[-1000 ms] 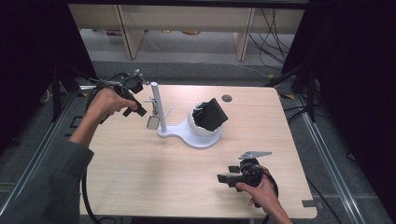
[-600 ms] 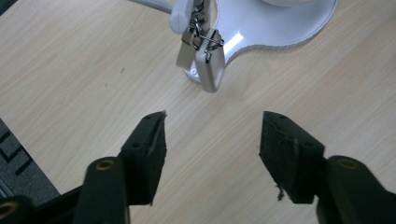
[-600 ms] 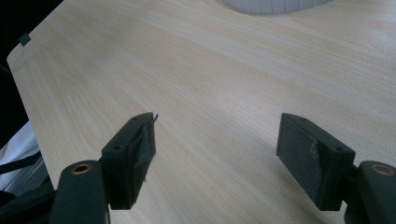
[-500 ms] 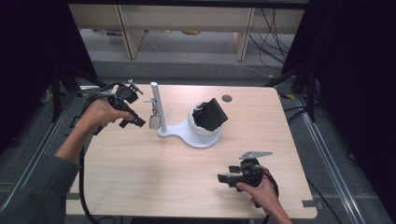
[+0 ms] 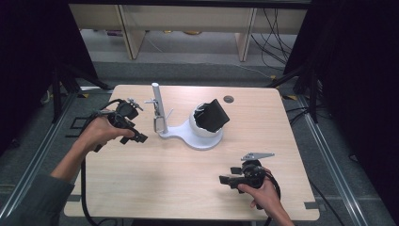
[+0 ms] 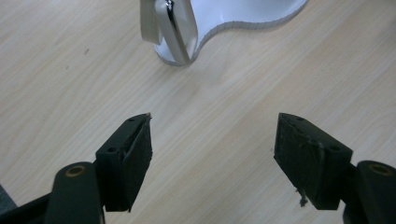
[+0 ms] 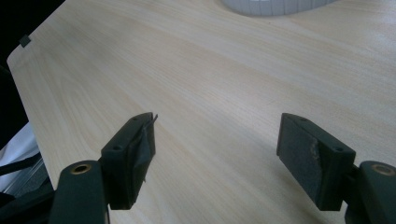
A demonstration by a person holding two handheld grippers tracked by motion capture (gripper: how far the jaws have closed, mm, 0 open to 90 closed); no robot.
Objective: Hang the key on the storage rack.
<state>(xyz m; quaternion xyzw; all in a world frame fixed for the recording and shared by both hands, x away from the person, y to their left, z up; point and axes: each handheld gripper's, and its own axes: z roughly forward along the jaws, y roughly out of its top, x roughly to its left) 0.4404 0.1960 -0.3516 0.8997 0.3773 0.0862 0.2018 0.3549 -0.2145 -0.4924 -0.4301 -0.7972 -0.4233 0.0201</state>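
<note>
A white stand [image 5: 186, 133] sits mid-table, with an upright metal post [image 5: 157, 104] at its left end and a white bowl-shaped holder [image 5: 200, 129] carrying a tilted black block [image 5: 214, 114]. My left gripper [image 5: 141, 137] hovers just left of the post, low over the wood; its jaws have just been opening and stand open with nothing between them. In the left gripper view [image 6: 212, 149] the post's foot [image 6: 170, 28] lies ahead beyond the jaws. My right gripper [image 5: 225, 180] rests near the front right of the table, open and empty, with bare wood between its jaws [image 7: 215, 154].
The wooden table [image 5: 164, 188] has a round cable hole [image 5: 228, 99] at the back right. Shelving legs and cables stand on the floor behind. Dark frames flank both table sides. The stand's white base edge [image 7: 275, 7] shows far ahead in the right gripper view.
My left gripper has drawn away from the post toward the left and front and sunk lower, its jaws opening. The right gripper has kept still.
</note>
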